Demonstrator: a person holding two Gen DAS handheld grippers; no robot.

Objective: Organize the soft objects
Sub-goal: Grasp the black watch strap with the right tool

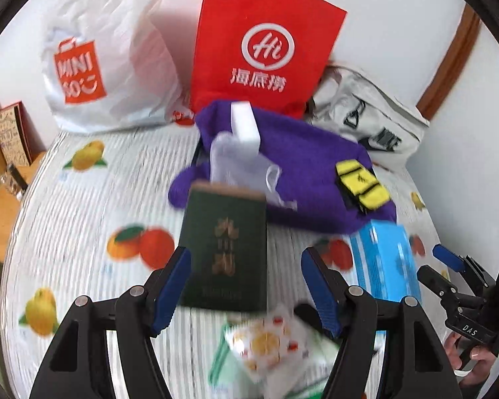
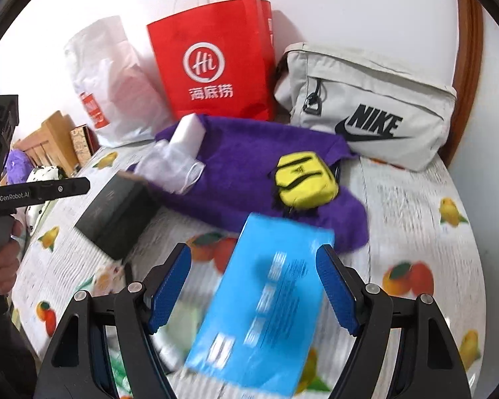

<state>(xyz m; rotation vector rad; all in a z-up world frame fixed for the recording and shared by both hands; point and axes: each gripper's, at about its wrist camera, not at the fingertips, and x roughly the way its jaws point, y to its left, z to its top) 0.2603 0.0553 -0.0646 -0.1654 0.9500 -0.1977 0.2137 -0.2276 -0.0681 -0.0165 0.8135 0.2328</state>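
A purple fleece cloth (image 1: 302, 179) (image 2: 249, 166) lies crumpled on the fruit-print bedsheet (image 1: 83, 206). On it rest a small yellow pouch (image 1: 361, 183) (image 2: 304, 179), a sheer white drawstring bag (image 1: 243, 166) (image 2: 173, 166) and a white sponge block (image 1: 246, 123) (image 2: 188, 131). My left gripper (image 1: 246, 256) is open above a dark green box (image 1: 224, 246) (image 2: 116, 212) that lies on the bed. My right gripper (image 2: 252, 251) (image 1: 439, 266) is open over a light blue box (image 2: 262, 299) (image 1: 386, 259), also lying on the sheet. Both views are blurred.
Against the wall stand a white plastic shopping bag (image 1: 96, 66) (image 2: 116, 93), a red paper bag (image 1: 262, 43) (image 2: 213, 66) and a grey sports bag (image 2: 366, 106) (image 1: 366, 116). A soft tissue pack with orange print (image 1: 269, 342) lies near me. A wooden headboard (image 2: 50, 133) is at the left.
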